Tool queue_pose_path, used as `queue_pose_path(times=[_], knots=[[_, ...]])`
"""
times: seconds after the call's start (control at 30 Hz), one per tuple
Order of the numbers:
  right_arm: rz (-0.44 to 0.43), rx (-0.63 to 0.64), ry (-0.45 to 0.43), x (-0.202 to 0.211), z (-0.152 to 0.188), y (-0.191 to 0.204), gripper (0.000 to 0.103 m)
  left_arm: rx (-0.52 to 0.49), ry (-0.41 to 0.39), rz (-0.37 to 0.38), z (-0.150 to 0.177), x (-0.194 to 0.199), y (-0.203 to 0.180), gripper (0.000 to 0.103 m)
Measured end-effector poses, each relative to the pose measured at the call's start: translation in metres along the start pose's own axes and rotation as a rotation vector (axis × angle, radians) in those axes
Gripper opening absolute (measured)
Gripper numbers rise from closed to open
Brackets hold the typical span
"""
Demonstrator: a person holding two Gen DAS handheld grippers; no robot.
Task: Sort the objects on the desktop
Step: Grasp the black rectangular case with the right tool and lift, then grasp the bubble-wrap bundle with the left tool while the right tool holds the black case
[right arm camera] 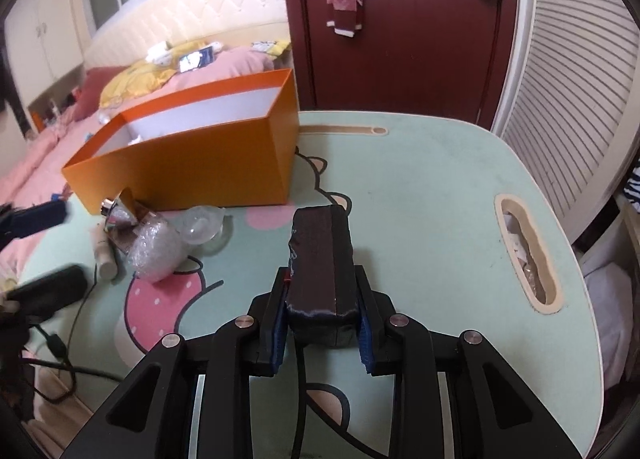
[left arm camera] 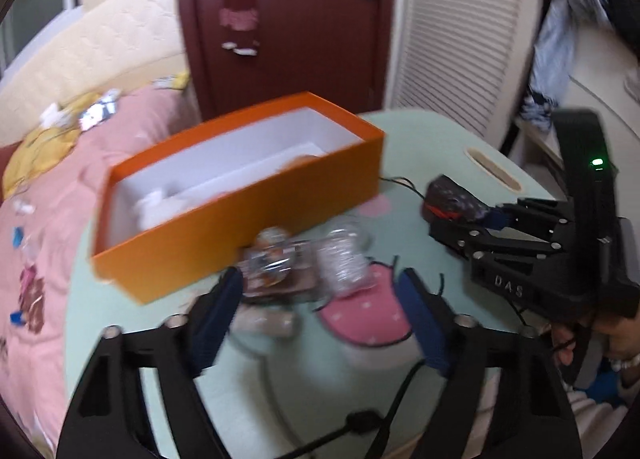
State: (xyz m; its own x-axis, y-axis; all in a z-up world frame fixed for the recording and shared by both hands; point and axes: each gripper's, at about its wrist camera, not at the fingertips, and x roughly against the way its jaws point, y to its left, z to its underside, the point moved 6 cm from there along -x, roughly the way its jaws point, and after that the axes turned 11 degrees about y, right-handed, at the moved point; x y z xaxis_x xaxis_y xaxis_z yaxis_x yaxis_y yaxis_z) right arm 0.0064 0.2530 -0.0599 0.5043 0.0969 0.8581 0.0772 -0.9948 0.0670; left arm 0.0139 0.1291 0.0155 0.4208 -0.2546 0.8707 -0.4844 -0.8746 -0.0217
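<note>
An open orange box (left arm camera: 240,219) with a white inside stands on the mint-green table (right arm camera: 440,199). In front of it lies a small heap: a bubble-wrap bundle (left arm camera: 344,259), a clear packet with orange inside (left arm camera: 272,255) and a beige tube (left arm camera: 268,323). My left gripper (left arm camera: 320,279) hovers over this heap, open, its blue pads touching nothing. To the right, my right gripper (right arm camera: 320,275) is shut on a dark rectangular block (right arm camera: 320,243) with a red mark, its front end near the tabletop. The picture in the left wrist view is blurred.
A black cable (left arm camera: 400,387) trails over the table's near edge. The tabletop has an oval slot (right arm camera: 528,255) on its right. A pink-covered bed (left arm camera: 40,239) lies to the left, and a dark red door (right arm camera: 400,39) stands behind. A person's hand (left arm camera: 576,343) grips the right tool.
</note>
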Motion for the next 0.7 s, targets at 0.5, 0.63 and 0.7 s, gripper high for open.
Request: queue_pose_path(times=[0.5, 0.63, 0.7], knots=[[-0.048, -0.037, 0.008, 0.004, 0.001, -0.005, 0.028, -0.067, 0.034, -0.034, -0.018, -0.029, -0.009, 0.030], [-0.046, -0.040, 0.009, 0.004, 0.001, -0.004, 0.028, -0.122, 0.035, -0.016, -0.004, -0.019, -0.013, 0.030], [-0.046, -0.041, 0.009, 0.005, 0.001, -0.005, 0.028, -0.145, 0.028, 0.002, 0.004, -0.014, -0.015, 0.030]])
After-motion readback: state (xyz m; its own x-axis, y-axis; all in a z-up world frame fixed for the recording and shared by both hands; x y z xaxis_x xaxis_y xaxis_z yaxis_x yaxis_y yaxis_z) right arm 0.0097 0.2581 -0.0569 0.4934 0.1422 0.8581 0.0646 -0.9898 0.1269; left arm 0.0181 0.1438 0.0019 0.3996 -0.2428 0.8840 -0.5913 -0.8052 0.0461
